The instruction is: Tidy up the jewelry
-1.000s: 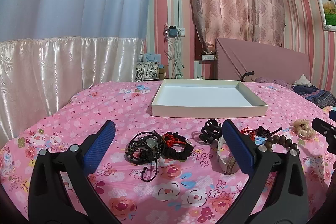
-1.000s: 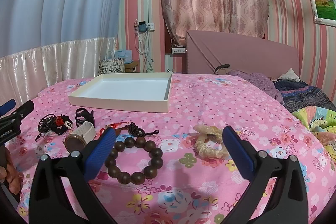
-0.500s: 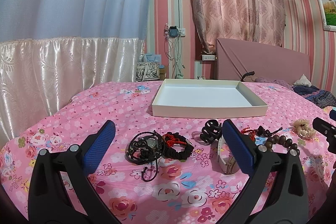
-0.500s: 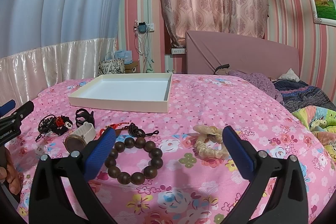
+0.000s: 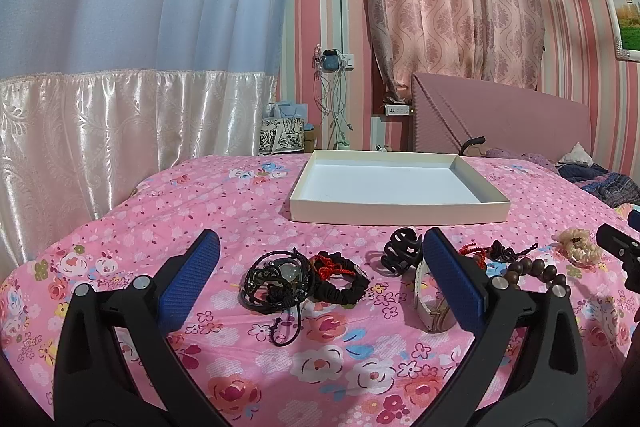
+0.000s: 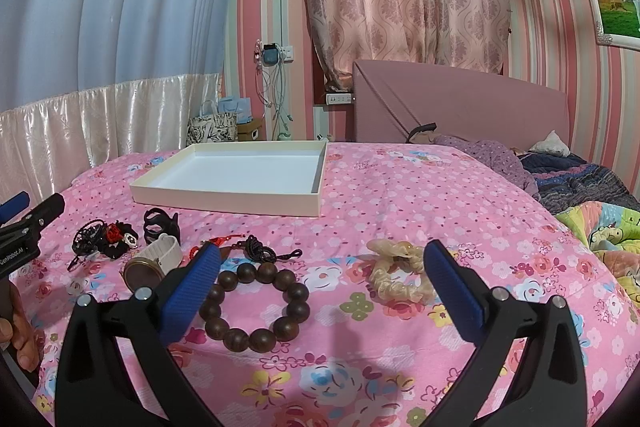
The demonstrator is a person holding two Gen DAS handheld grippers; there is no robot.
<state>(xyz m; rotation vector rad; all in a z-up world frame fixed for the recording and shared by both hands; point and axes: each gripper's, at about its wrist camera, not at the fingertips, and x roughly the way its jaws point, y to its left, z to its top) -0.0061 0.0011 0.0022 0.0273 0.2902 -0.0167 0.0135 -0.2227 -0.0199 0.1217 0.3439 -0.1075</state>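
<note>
A shallow white tray lies empty on the pink floral bedspread. In front of it lies jewelry: a tangle of black cords, a black and red scrunchie, a black claw clip, a white-strapped watch, a dark cord with red tassel, a brown bead bracelet and a beige scrunchie. My left gripper hangs open over the cords. My right gripper is open above the bracelet and beige scrunchie.
The bedspread drops off at the left toward a shiny curtain. A pink headboard and rumpled blankets sit at the right. Bags stand beyond the far bed edge. A hand holds the left gripper.
</note>
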